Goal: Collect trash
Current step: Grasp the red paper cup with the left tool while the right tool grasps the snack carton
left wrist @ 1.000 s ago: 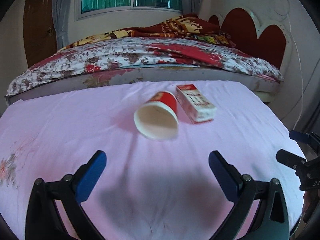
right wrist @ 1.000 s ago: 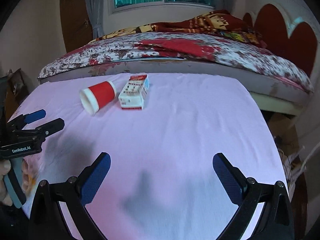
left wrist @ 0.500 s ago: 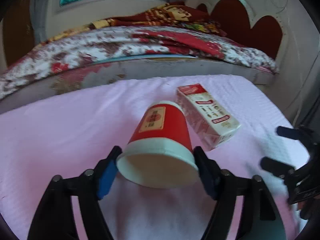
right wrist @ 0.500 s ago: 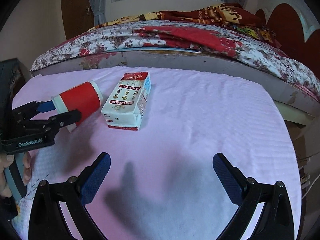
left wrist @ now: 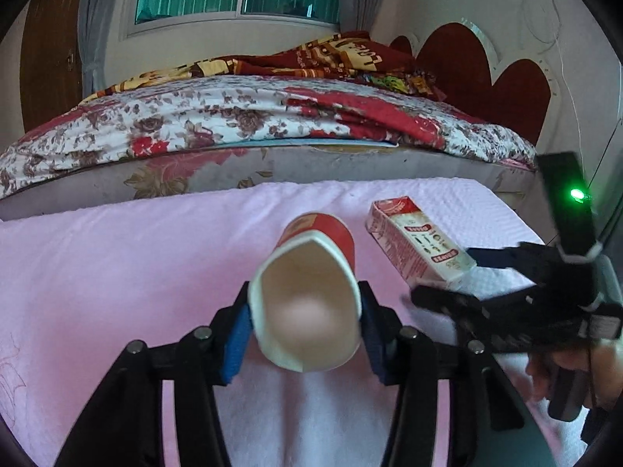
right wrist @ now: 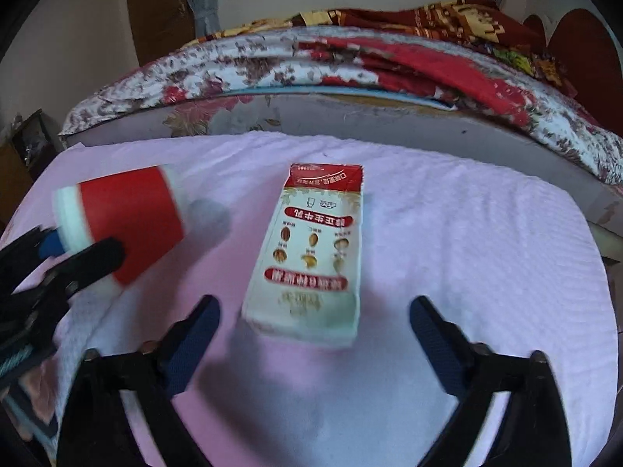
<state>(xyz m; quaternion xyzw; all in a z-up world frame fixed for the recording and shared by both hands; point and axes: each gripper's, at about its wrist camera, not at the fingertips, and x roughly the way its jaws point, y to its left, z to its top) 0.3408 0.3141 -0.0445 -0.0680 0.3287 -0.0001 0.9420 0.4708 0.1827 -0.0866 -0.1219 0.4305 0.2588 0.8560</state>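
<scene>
Trash on the pink-clothed counter [right wrist: 486,241]: a milk carton and a red paper cup, both on their sides.

Beyond the counter stands a bed [left wrist: 249,116] with a floral cover; the carton [right wrist: 311,257] lies flat between the spread fingers of the right tongs [right wrist: 313,346], which are closing without touching it; just beside it the cup [left wrist: 311,295], mouth toward the left camera, is pinched at its rim by the closing left tongs [left wrist: 303,336], squashing the rim out of round.
</scene>
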